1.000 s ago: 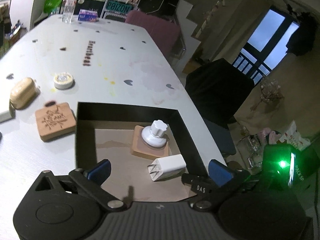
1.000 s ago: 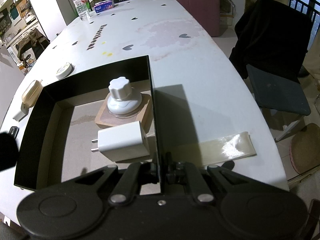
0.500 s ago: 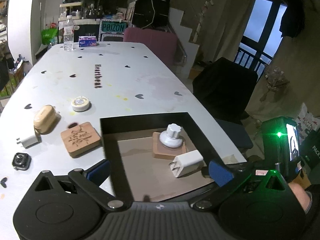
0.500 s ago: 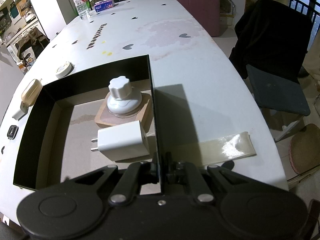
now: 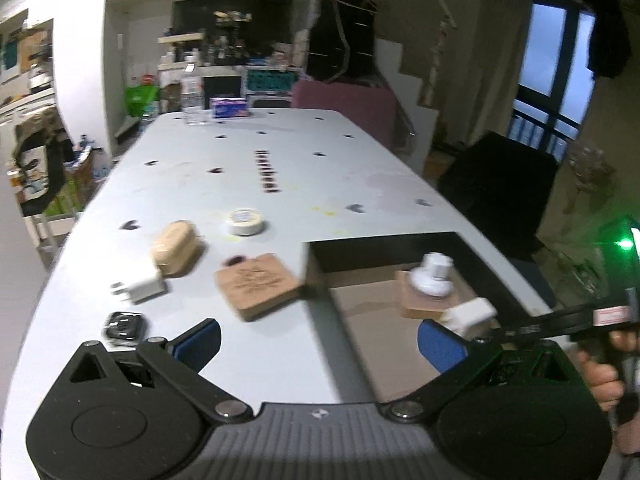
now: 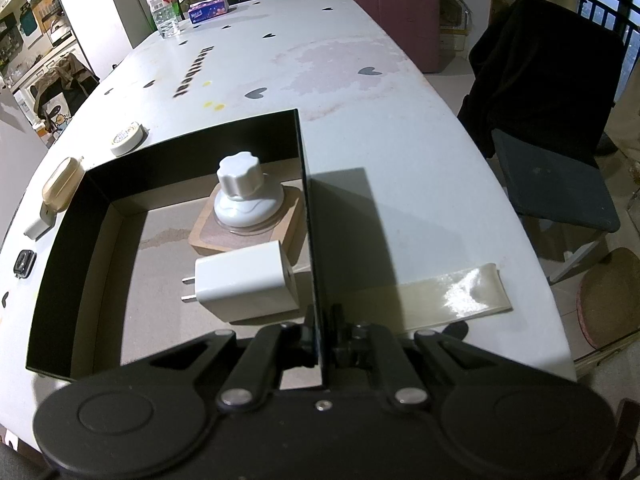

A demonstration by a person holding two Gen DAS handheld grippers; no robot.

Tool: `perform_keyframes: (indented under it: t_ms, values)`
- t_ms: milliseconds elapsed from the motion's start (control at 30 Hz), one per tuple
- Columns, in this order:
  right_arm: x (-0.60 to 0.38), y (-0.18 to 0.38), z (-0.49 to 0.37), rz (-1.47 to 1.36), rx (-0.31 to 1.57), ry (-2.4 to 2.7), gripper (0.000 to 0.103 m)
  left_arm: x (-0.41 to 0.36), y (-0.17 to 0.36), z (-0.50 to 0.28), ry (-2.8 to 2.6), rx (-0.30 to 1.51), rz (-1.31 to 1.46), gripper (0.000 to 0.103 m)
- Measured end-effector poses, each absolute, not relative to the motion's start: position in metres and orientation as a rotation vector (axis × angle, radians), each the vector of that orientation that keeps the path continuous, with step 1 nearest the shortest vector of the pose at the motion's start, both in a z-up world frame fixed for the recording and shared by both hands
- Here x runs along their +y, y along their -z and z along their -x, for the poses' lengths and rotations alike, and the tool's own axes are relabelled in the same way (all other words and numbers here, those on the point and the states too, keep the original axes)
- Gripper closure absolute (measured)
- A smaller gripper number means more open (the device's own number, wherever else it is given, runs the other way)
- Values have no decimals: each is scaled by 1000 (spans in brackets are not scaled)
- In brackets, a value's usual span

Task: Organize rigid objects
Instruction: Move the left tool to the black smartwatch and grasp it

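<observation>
The right claw [image 6: 322, 338] is clenched on the near right wall of the black box [image 6: 60, 240]. Inside the box a white charger [image 6: 244, 278] lies flat, prongs pointing left, before a knob [image 6: 246, 196] on a wooden coaster [image 6: 288, 228]. The left claw [image 5: 320, 340] hangs released over the table [image 5: 280, 184]; left of the box lies another coaster [image 5: 256, 284].

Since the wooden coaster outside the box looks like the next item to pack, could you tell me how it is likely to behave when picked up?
The wooden coaster is a thick, flat square block, so it is probably stiff and will not flex. It lies flat on the table, so it should slide rather than roll if pushed. Its low profile may make an edge pinch by the left gripper awkward.
</observation>
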State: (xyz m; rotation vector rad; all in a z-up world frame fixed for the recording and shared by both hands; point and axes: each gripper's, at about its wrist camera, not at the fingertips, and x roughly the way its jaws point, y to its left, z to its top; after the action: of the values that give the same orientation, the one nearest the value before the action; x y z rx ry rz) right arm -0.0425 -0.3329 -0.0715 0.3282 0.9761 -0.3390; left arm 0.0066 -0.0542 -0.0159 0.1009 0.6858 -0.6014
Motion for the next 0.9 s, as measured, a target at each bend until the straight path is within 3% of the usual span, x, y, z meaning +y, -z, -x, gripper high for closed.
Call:
perform_keyframes:
  t_ms: [167, 433, 800, 900]
  values:
    - [-333, 71, 43, -328, 976, 339, 97, -20, 25, -25, 517, 651, -103, 0]
    - [-333, 73, 43, -329, 975, 340, 98, 16, 58, -76, 357, 716, -122, 20]
    - [-334, 74, 44, -326, 976, 340, 97, 14, 91, -121, 298, 719, -240, 21]
    - [-334, 73, 44, -325, 976, 340, 97, 18, 97, -126, 312, 737, -218, 28]
